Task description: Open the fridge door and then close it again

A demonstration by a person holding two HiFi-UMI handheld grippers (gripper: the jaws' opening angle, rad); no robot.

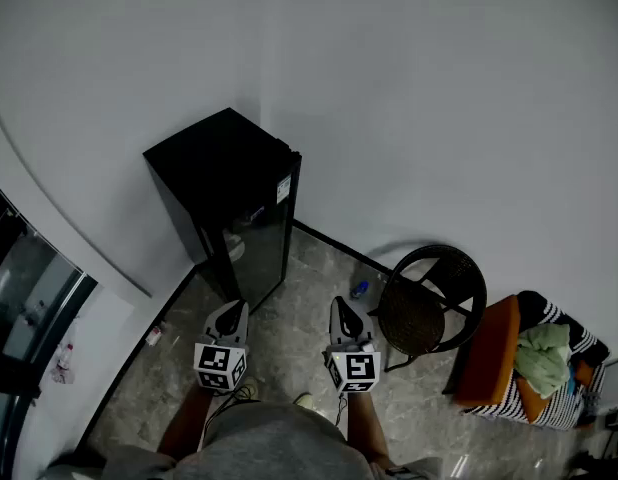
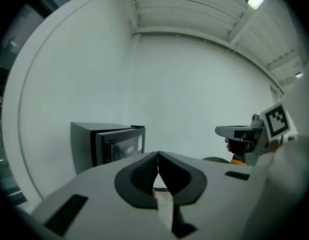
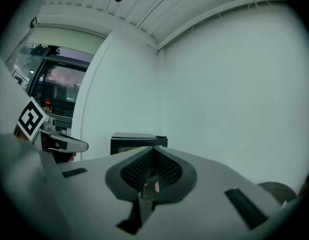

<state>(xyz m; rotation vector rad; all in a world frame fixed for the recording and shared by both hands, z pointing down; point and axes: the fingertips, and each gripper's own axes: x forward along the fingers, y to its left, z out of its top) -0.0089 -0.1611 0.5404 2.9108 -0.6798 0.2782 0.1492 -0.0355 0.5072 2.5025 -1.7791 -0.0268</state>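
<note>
Black fridge (image 1: 229, 183) on the floor in the wall corner, well apart from the left gripper (image 1: 229, 315) and right gripper (image 1: 343, 313), jaws of both together and empty; its rigid door (image 1: 263, 240) probably resists at the seal, so hook the edge opposite the hinge.

One black fridge (image 1: 229, 183); one chair (image 1: 441, 273); two grippers (image 1: 232, 310) (image 1: 341, 305)

The fridge (image 1: 229, 198) is glossy black against a white wall (image 1: 439, 88). The floor (image 1: 289, 353) is mottled grey stone. The chair (image 1: 431, 303) is black. A green cloth (image 1: 544, 356) lies on a black-and-white striped bag (image 1: 549, 413). The left gripper (image 1: 232, 308) and right gripper (image 1: 341, 305) are pale grey with black-and-white square markers.
</note>
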